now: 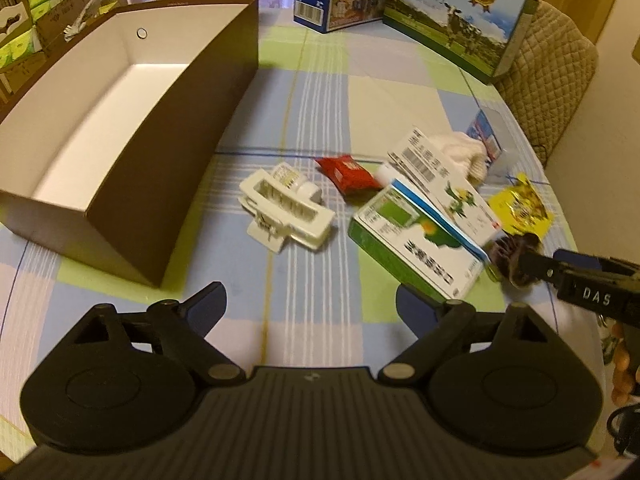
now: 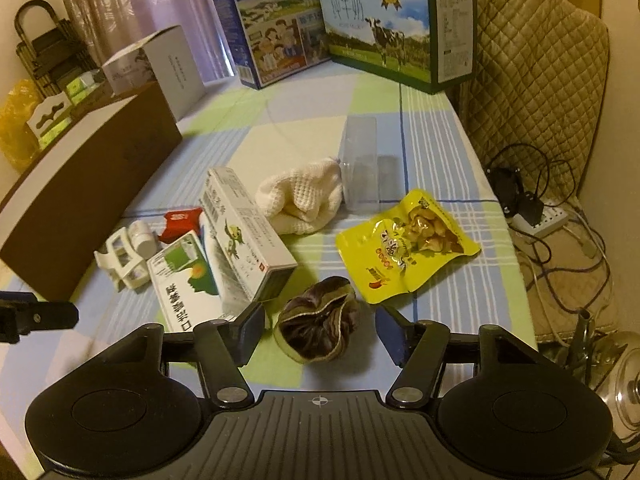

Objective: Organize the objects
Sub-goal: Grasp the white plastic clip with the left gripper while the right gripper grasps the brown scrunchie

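Brown and puckered, the scrunchie (image 2: 318,322) is sitting straight ahead of my right gripper (image 2: 320,330) in the right wrist view, lying between the two fingers with a gap showing on each side, so I am reading the jaws as parted and not yet pressing on it. It is roundish, with no long axis to line up on. The yellow snack bag (image 2: 404,246) is lying just beyond it to the right, and the medicine boxes (image 2: 224,248) are crowding the left finger.

Turning to the left wrist view, my left gripper (image 1: 308,304) is spread wide with only tablecloth (image 1: 308,120) between its fingers, gripping nothing. The white clip (image 1: 286,210) is lying ahead and slightly left of it, its length running across my line of reach, and the brown box (image 1: 168,184) is standing further left. The scrunchie (image 1: 516,254) is showing far to the right here, at the other gripper's tip, so I am judging the right hand far nearer to it.
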Demonstrator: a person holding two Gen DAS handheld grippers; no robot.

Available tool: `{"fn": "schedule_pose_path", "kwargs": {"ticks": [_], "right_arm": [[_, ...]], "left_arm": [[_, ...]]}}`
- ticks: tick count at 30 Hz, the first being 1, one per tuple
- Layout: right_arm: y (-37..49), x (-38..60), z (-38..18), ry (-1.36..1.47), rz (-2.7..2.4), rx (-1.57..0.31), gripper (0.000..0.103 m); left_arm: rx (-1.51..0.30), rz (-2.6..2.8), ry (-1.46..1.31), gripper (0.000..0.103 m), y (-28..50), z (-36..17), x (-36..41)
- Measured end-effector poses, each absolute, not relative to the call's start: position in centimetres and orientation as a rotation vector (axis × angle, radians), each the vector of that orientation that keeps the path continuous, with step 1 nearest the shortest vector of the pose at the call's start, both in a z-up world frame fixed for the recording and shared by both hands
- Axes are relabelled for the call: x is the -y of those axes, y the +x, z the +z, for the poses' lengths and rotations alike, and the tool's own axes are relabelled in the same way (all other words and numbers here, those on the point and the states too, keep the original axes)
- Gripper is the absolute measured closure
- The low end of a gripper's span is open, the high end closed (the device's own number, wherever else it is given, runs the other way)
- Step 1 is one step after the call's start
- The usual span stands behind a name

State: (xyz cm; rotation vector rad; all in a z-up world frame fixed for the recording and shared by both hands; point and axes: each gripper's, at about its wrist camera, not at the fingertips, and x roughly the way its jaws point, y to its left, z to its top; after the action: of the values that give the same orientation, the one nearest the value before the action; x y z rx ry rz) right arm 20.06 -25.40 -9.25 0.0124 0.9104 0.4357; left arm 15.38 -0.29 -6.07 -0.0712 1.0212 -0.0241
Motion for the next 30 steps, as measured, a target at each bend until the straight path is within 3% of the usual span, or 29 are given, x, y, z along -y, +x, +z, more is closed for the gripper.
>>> {"fn": "schedule_pose_path", "kwargs": {"ticks": [6,10,12,17,28,30], "right_arm": [[21.1,24.6,-10.6,0.0,0.411,-0.926,0.051],[21.3,24.4,-11.2,-0.034,0.413,-0.925,0.078],[21.2,24.2,-11.0,-0.074,0.423,-0.92,0.084],[21.2,24.6,-9.6,-0.053,0.447,-0.908,0.085],[21.7,24.9,-8.6,-0.053,0.439,-0.902,0.085],[21.7,25.0,-8.7,-0.048,0.438,-0.909,0.085]], "left_arm": [[-1.011,0.026,-0.069,0.015,17.2,-6.8,0.1],[-1.015,0.051,-0.075,0.016,18.1,-7.4,0.0],[-1.015,0.063,-0.084,0.018,18.6,-7.7,-0.2],[-1.024,0.091,-0.116,0.025,20.0,-8.5,-0.6],[-1.045,0.155,-0.135,0.025,24.9,-10.8,-0.2],[-1.057,0.161,-0.12,0.03,25.3,-11.3,-0.2]]}}
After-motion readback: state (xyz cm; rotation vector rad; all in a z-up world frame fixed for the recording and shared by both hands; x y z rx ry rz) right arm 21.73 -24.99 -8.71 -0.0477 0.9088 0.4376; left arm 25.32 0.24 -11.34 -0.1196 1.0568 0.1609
